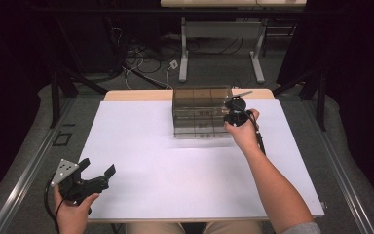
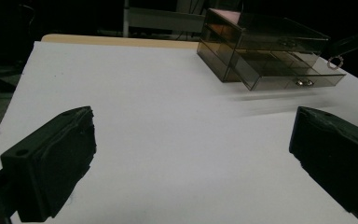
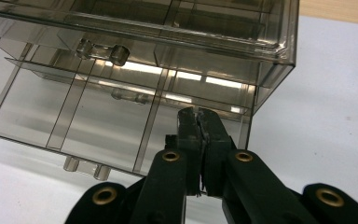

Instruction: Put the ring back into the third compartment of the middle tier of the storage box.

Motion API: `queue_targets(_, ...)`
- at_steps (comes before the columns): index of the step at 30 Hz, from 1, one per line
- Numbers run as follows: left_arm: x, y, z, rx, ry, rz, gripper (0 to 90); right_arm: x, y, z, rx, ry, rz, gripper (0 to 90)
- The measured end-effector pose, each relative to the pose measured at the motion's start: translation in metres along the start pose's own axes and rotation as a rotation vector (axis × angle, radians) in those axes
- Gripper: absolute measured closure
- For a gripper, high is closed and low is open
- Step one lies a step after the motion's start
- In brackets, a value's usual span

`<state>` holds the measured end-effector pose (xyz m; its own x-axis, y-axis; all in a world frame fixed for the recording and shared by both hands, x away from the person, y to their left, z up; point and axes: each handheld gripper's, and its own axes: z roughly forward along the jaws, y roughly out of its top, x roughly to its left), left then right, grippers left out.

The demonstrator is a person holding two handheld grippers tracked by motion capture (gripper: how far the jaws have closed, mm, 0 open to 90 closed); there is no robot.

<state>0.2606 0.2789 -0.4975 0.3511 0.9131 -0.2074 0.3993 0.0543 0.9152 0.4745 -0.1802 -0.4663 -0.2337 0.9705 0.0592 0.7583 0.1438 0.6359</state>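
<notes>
At upper centre of the high view, on the white table top [image 1: 141,161], sits the smoky transparent hard-plastic drawer organiser [image 1: 199,113]: likely light, rigid, slick-walled, best taken by its small clear drawer knobs [image 3: 100,50]. Right gripper [image 3: 198,122], jaws pressed together with nothing visibly between them, sits at its lower front corner; left gripper [image 2: 191,154] gapes wide, lower left, holding nothing.

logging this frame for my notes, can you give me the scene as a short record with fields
surface: white table
object: smoked clear drawer box at the far middle, drawers partly pulled out
left gripper: near left corner, jaws wide apart, holding nothing
right gripper: jaws closed together at the box's right front corner
drawer contents: none visible
</notes>
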Motion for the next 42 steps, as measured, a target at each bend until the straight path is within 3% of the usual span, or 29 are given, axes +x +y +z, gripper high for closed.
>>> queue_targets(10,0.005,-0.002,0.000,0.006,0.002,-0.011,0.9,0.004,-0.004,0.011,-0.021,0.013,0.021,88.8)
queue_targets(16,0.006,-0.003,0.002,0.015,0.003,-0.013,0.9,0.004,-0.005,0.014,-0.027,0.011,0.006,88.6)
queue_targets(26,0.005,-0.003,0.003,0.018,-0.001,-0.006,0.9,0.003,-0.004,0.010,-0.060,0.016,0.004,77.6)
queue_targets(33,0.004,-0.003,0.001,0.012,0.001,-0.008,0.9,0.004,-0.006,0.005,-0.085,0.034,0.013,65.3)
queue_targets(38,0.003,-0.002,-0.001,0.002,0.000,-0.009,0.9,0.004,-0.006,-0.001,-0.093,0.021,0.007,55.9)
queue_targets(42,0.002,-0.002,-0.003,0.003,-0.003,-0.003,0.9,0.003,-0.007,-0.010,-0.097,0.047,0.017,48.8)
